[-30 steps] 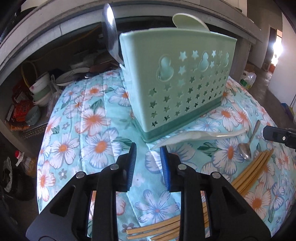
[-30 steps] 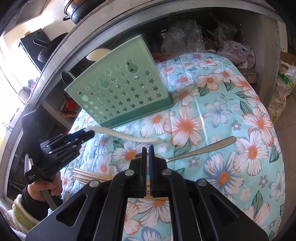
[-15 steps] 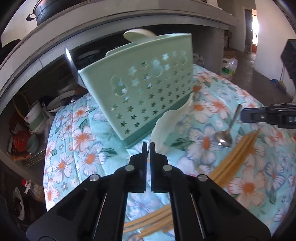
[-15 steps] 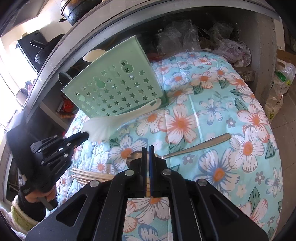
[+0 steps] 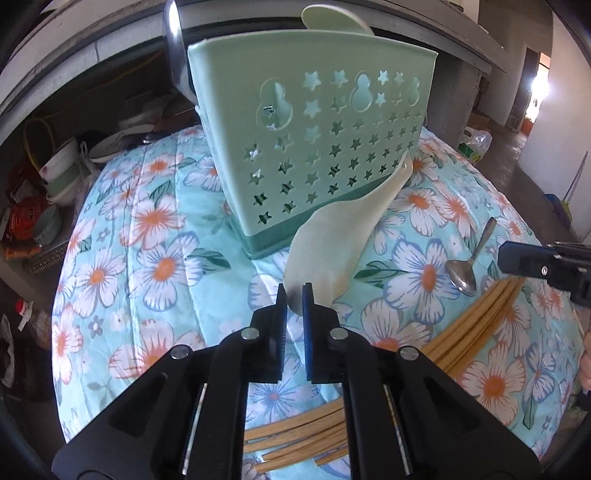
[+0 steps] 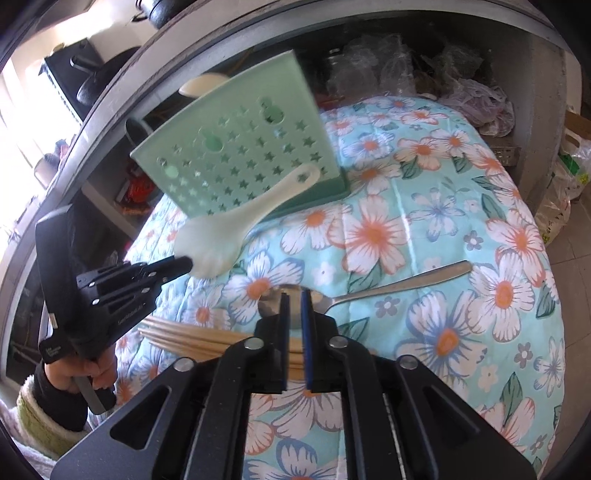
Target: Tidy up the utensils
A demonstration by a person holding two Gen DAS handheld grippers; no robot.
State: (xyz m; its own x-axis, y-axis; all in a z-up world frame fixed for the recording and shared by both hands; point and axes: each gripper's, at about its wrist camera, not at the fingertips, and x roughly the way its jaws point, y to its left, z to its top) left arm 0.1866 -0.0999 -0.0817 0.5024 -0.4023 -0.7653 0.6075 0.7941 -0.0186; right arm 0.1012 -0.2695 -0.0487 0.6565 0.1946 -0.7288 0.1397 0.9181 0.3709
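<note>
My left gripper (image 5: 294,291) pinches the blade edge of a white rice paddle (image 5: 332,243), held off the cloth with its handle against the green star-cut caddy (image 5: 332,129); its jaws are easing open. From the right wrist the left gripper (image 6: 184,263) grips the paddle (image 6: 221,236) in front of the caddy (image 6: 236,155). My right gripper (image 6: 294,299) hovers over the bowl of a metal spoon (image 6: 399,286), its jaws opening a narrow gap with nothing pressed between the pads. Bamboo chopsticks (image 6: 192,336) lie beside the spoon. A metal ladle (image 5: 175,62) and another pale paddle (image 5: 332,18) stand in the caddy.
Everything rests on a rounded surface covered with floral cloth (image 5: 147,258) that falls away at its edges. Behind it a shelf under the counter holds stacked bowls (image 5: 62,166) and plastic bags (image 6: 476,99). A person's hand (image 6: 85,369) grips the left tool.
My left gripper closed on the paddle's blade and raised it from flat on the cloth to tilted against the caddy. The right jaws went from shut to slightly parted.
</note>
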